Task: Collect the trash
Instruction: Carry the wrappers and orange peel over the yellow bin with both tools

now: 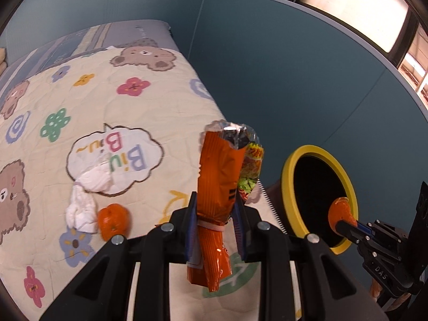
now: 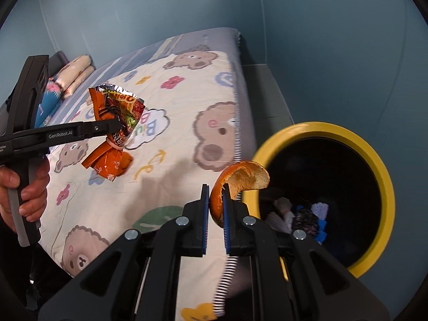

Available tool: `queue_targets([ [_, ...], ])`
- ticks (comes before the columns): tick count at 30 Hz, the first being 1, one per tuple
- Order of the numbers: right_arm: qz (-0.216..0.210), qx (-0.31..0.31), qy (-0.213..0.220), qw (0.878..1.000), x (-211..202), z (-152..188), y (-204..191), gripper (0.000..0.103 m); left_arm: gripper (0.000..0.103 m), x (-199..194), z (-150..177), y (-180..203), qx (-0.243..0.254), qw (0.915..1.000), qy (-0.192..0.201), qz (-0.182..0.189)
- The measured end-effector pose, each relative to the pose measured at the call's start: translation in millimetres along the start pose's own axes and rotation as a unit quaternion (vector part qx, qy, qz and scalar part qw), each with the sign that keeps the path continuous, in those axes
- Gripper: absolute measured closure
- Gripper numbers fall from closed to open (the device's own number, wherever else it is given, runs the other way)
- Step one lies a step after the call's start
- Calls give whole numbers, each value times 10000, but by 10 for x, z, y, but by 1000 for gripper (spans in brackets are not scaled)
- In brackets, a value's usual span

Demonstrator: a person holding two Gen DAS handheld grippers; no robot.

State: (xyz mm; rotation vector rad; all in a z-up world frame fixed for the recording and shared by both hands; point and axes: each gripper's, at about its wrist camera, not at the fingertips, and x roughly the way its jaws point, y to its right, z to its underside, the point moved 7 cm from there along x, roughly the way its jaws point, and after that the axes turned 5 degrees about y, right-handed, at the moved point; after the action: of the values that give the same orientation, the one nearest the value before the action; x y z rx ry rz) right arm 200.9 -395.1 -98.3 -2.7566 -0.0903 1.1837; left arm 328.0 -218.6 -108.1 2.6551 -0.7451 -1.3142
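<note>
My left gripper [image 1: 214, 200] is shut on an orange snack wrapper [image 1: 218, 176] and holds it upright above the bed's right edge; it also shows in the right wrist view [image 2: 115, 128]. My right gripper [image 2: 215, 187] is shut on a piece of orange peel [image 2: 240, 179] beside the rim of the yellow-rimmed bin [image 2: 379, 157]. In the left wrist view the peel [image 1: 341, 211] hangs in front of the bin's opening [image 1: 289, 165]. A crumpled white tissue [image 1: 83, 200] and an orange [image 1: 113, 220] lie on the bedspread.
The bed has a cartoon bear quilt [image 1: 67, 107] and stands against a blue wall [image 1: 267, 67]. The bin stands on the floor by the bed and holds several scraps [image 2: 305, 216]. Folded bedding [image 2: 75, 75] lies at the far end.
</note>
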Motion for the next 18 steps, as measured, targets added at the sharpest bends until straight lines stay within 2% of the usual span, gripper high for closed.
queue_targets([
  [18, 328, 600, 24, 9977, -98, 0, 908, 94, 80, 562, -19, 1156, 567, 9961, -295, 603],
])
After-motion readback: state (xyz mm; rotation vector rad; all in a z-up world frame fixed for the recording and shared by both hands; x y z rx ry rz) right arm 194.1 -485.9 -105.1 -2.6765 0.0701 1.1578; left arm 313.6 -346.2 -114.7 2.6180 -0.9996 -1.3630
